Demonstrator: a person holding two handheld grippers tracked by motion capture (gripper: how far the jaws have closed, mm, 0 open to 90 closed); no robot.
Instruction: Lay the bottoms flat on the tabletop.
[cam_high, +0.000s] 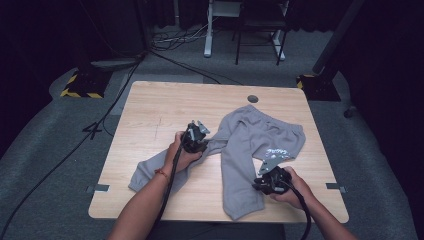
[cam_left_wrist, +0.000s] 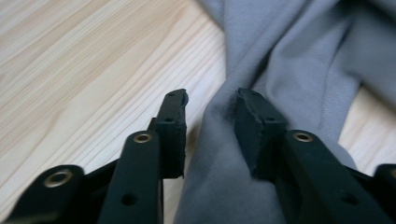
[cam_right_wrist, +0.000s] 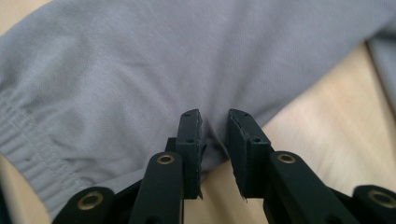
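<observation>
Grey sweat trousers (cam_high: 250, 135) lie spread on the wooden table (cam_high: 150, 110), waistband to the right and both legs running toward the near edge. My left gripper (cam_high: 204, 145) sits at the top of the left leg, which stretches away to the left. In the left gripper view its jaws (cam_left_wrist: 210, 100) hold a raised ridge of grey cloth (cam_left_wrist: 280, 60) between the pads. My right gripper (cam_high: 257, 184) is at the right edge of the near leg. There its jaws (cam_right_wrist: 215, 119) stand narrow, pinching the edge of the cloth (cam_right_wrist: 163, 60) close to the ribbed cuff (cam_right_wrist: 23, 154).
A small dark round hole (cam_high: 253, 98) marks the table's far edge. Bare wood lies to the far left of the trousers. Cables (cam_high: 100, 125) run over the grey floor on the left, and chair and desk legs (cam_high: 240, 45) stand beyond the table.
</observation>
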